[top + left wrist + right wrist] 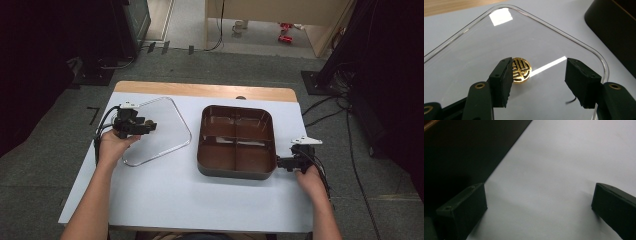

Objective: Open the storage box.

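A clear plastic lid (165,145) lies flat on the white table at the left. In the left gripper view a round gold knob (523,68) sits at the centre of this lid (544,37). My left gripper (150,126) hovers over the lid, open (540,63); the knob is close beside one pad and partly hidden behind it, with a wide gap to the other pad. A brown tray with several compartments (236,172) stands at the centre right. My right gripper (278,162) rests open (539,195) at the tray's near right corner, nothing between its pads.
The tray's dark wall (461,150) runs along one side of the right gripper view, and its corner (614,30) shows beyond the lid. The white table surface (190,200) has a bare wooden strip (200,90) along the far edge. Dark stands and cables surround the table.
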Motion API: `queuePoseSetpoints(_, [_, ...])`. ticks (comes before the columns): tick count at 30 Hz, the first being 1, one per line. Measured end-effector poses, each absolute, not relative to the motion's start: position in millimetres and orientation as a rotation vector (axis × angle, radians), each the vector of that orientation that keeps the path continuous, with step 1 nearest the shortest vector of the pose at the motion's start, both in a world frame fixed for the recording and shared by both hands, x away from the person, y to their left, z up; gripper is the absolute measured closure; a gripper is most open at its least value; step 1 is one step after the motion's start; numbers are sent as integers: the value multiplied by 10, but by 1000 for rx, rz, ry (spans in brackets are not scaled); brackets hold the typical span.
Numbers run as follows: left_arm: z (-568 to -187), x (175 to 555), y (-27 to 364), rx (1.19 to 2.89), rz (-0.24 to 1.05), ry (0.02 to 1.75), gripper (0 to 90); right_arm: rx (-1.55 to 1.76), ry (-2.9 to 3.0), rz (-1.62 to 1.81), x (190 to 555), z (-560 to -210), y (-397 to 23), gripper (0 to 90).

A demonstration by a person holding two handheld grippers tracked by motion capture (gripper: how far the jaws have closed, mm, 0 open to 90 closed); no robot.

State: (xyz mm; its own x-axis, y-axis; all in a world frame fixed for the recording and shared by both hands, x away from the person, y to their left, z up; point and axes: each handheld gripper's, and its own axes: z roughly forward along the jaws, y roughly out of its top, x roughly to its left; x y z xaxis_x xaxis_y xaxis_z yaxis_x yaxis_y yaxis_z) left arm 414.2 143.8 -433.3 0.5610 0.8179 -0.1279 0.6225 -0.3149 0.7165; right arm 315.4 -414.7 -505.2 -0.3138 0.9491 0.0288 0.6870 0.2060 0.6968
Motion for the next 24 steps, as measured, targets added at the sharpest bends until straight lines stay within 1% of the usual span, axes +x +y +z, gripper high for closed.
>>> queuePoseSetpoints(13, [-4178,3852,1226,2027,312,1071,354,1521,2080,870,3154,-5052,-4147,0])
queuePoseSetpoints(16, [-4194,3794,1186,2004,303,1045,346,1522,2079,870,3154,-5052,-4147,0])
queuePoseSetpoints(18, [-4247,3717,1110,2004,275,1022,313,1522,2079,870,3154,-5052,-4147,0])
queuePoseSetpoints(20, [-4295,3662,1056,2026,256,1003,288,1521,2079,870,3154,-5052,-4147,0])
queuePoseSetpoints(23, [-4348,3597,997,2046,259,988,278,1522,2079,870,3154,-5052,-4147,0])
queuePoseSetpoints(24, [-4405,3530,948,2068,259,949,278,1521,2079,870,3154,-5052,-4147,0])
